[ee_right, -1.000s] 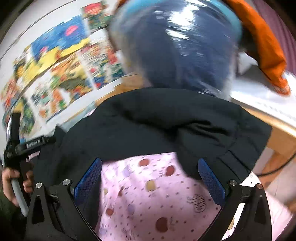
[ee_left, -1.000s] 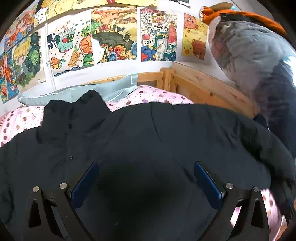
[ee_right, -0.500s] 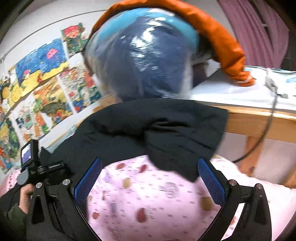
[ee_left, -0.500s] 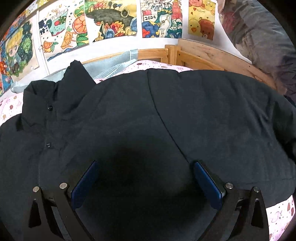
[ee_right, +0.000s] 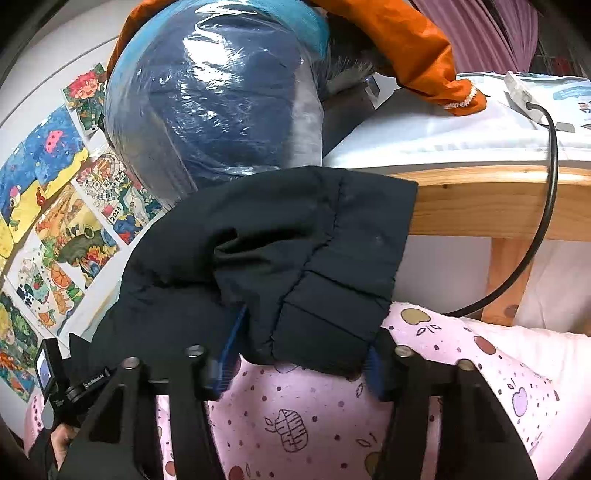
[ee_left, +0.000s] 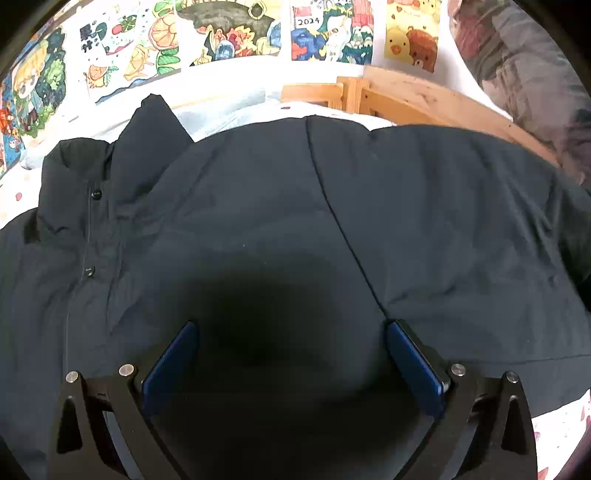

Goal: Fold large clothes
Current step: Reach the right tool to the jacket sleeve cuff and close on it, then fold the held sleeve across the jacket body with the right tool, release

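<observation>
Left claw (ee_left: 288, 354) spread wide, blue pads (ee_left: 171, 363) well apart, nothing between them; it hangs just over the chest of the black puffer jacket (ee_left: 295, 221), contact not clear. Right claw (ee_right: 299, 354) narrowed around the jacket's sleeve cuff (ee_right: 325, 314); cuff sits between the blue pads, left pad partly tucked under a fabric fold, looks gripped. Jacket lies spread flat on the bed, on the pink sheet (ee_right: 332, 424) with apple and leaf print; collar up at far left, snap buttons (ee_left: 96, 194) down the placket, a seam running diagonally across the front. Fabric matte, padded, softly wrinkled; cuff is quilted with stitched bands. Sleeve drapes toward the wooden bed frame (ee_right: 480, 199). Above it a glossy plastic-wrapped blue bundle (ee_right: 214, 92) and an orange garment (ee_right: 406, 44). Black cable (ee_right: 546, 221) loops down off the upper mattress. Colourful drawings (ee_left: 229, 33) taped to the wall.
</observation>
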Motion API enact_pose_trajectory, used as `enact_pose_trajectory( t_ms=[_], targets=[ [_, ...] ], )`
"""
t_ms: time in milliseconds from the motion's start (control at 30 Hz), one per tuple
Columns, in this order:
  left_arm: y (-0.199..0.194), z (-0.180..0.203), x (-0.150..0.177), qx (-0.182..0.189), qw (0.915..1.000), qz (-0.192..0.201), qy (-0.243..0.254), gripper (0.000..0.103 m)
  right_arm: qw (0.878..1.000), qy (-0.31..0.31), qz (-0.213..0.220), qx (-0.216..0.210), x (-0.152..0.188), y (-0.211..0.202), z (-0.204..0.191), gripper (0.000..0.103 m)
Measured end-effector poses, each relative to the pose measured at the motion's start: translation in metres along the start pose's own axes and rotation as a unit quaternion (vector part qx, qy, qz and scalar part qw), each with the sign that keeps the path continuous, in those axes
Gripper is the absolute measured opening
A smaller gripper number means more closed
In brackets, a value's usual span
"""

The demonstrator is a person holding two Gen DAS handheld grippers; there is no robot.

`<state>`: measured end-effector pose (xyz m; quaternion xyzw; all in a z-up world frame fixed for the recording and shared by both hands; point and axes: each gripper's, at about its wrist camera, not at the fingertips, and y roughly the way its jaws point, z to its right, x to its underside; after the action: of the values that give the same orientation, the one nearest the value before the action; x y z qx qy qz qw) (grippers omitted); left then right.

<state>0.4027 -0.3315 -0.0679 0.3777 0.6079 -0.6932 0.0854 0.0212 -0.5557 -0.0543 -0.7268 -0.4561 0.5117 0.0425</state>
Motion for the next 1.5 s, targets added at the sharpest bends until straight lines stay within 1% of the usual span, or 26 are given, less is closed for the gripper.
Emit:
enact_pose_trajectory(
  t_ms=[67, 100, 167, 233, 267, 367, 467, 500, 533, 600, 700, 733, 767, 833, 900, 933, 967, 1033, 1100, 1133, 1167, 1200, 1267, 1400, 1467, 1500],
  targets=[
    [0.000, 0.001, -0.001, -0.003, 1.0000, -0.002, 0.003, 0.103, 1.000, -0.012, 0.010, 0.001, 0.003, -0.007, -0.007, 0.037],
    [-0.001, 0.000, -0.001, 0.000, 1.0000, -0.003, 0.003, 0.103, 1.000, -0.023, 0.020, -0.001, 0.004, -0.012, -0.014, 0.037],
    [-0.010, -0.004, -0.003, 0.022, 0.9998, 0.000, 0.002, 0.103, 0.998, -0.050, 0.043, -0.012, 0.006, -0.027, -0.031, 0.035],
    [-0.031, -0.012, -0.004, 0.052, 0.9984, 0.024, 0.000, 0.103, 0.994, -0.082, 0.067, -0.032, 0.006, -0.042, -0.051, 0.034],
    [-0.040, -0.016, -0.006, 0.058, 0.9978, 0.032, 0.002, 0.103, 0.992, -0.098, 0.077, -0.039, 0.005, -0.047, -0.062, 0.034],
    [-0.069, -0.031, -0.009, 0.073, 0.9964, 0.042, 0.004, 0.103, 0.982, -0.146, 0.096, -0.076, 0.004, -0.065, -0.100, 0.033],
    [-0.097, -0.056, -0.009, 0.079, 0.9957, 0.048, 0.000, 0.103, 0.967, -0.196, 0.096, -0.128, 0.005, -0.082, -0.140, 0.033],
    [-0.104, -0.064, -0.007, 0.078, 0.9957, 0.050, -0.002, 0.103, 0.959, -0.218, 0.090, -0.155, 0.006, -0.089, -0.159, 0.033],
    [-0.115, -0.079, -0.005, 0.079, 0.9955, 0.051, -0.009, 0.103, 0.953, -0.234, 0.085, -0.171, 0.007, -0.094, -0.174, 0.032],
    [-0.133, -0.109, 0.005, 0.083, 0.9948, 0.052, -0.027, 0.103, 0.933, -0.280, 0.065, -0.215, 0.013, -0.105, -0.205, 0.032],
    [-0.156, -0.155, 0.018, 0.079, 0.9938, 0.054, -0.056, 0.103, 0.892, -0.345, -0.002, -0.293, 0.031, -0.115, -0.258, 0.032],
    [-0.162, -0.172, 0.026, 0.075, 0.9935, 0.053, -0.067, 0.103, 0.882, -0.354, -0.020, -0.310, 0.039, -0.113, -0.270, 0.032],
    [-0.166, -0.183, 0.033, 0.073, 0.9931, 0.051, -0.076, 0.103, 0.869, -0.365, -0.045, -0.330, 0.048, -0.111, -0.283, 0.032],
    [-0.173, -0.208, 0.046, 0.066, 0.9919, 0.049, -0.097, 0.103, 0.848, -0.390, -0.083, -0.349, 0.071, -0.105, -0.302, 0.034],
    [-0.176, -0.231, 0.057, 0.062, 0.9895, 0.047, -0.122, 0.103, 0.832, -0.410, -0.115, -0.355, 0.096, -0.098, -0.311, 0.051],
    [-0.177, -0.244, 0.063, 0.063, 0.9874, 0.044, -0.138, 0.103, 0.824, -0.413, -0.136, -0.362, 0.107, -0.092, -0.310, 0.072],
    [-0.177, -0.251, 0.067, 0.066, 0.9855, 0.043, -0.150, 0.103, 0.822, -0.411, -0.157, -0.362, 0.116, -0.086, -0.308, 0.082],
    [-0.174, -0.262, 0.074, 0.082, 0.9810, 0.041, -0.171, 0.103, 0.823, -0.403, -0.178, -0.358, 0.124, -0.078, -0.295, 0.082],
    [-0.169, -0.265, 0.080, 0.114, 0.9769, 0.037, -0.177, 0.103, 0.823, -0.381, -0.195, -0.374, 0.122, -0.080, -0.273, 0.083],
    [-0.165, -0.263, 0.082, 0.130, 0.9757, 0.034, -0.173, 0.103, 0.824, -0.375, -0.194, -0.379, 0.121, -0.084, -0.263, 0.085],
    [-0.161, -0.260, 0.084, 0.145, 0.9750, 0.028, -0.166, 0.103, 0.828, -0.371, -0.188, -0.376, 0.120, -0.085, -0.254, 0.087],
    [-0.155, -0.257, 0.084, 0.151, 0.9756, 0.021, -0.158, 0.103, 0.835, -0.368, -0.179, -0.368, 0.117, -0.086, -0.244, 0.088],
    [-0.135, -0.242, 0.081, 0.152, 0.9787, -0.005, -0.138, 0.103, 0.846, -0.367, -0.169, -0.349, 0.108, -0.082, -0.230, 0.088],
    [-0.093, -0.209, 0.072, 0.159, 0.9807, -0.056, -0.099, 0.102, 0.858, -0.352, -0.186, -0.324, 0.099, -0.054, -0.223, 0.088],
    [-0.070, -0.195, 0.063, 0.159, 0.9807, -0.076, -0.085, 0.102, 0.861, -0.350, -0.190, -0.315, 0.100, -0.045, -0.226, 0.088],
    [-0.061, -0.192, 0.061, 0.155, 0.9813, -0.079, -0.084, 0.094, 0.863, -0.350, -0.191, -0.310, 0.101, -0.042, -0.225, 0.088]
  ],
)
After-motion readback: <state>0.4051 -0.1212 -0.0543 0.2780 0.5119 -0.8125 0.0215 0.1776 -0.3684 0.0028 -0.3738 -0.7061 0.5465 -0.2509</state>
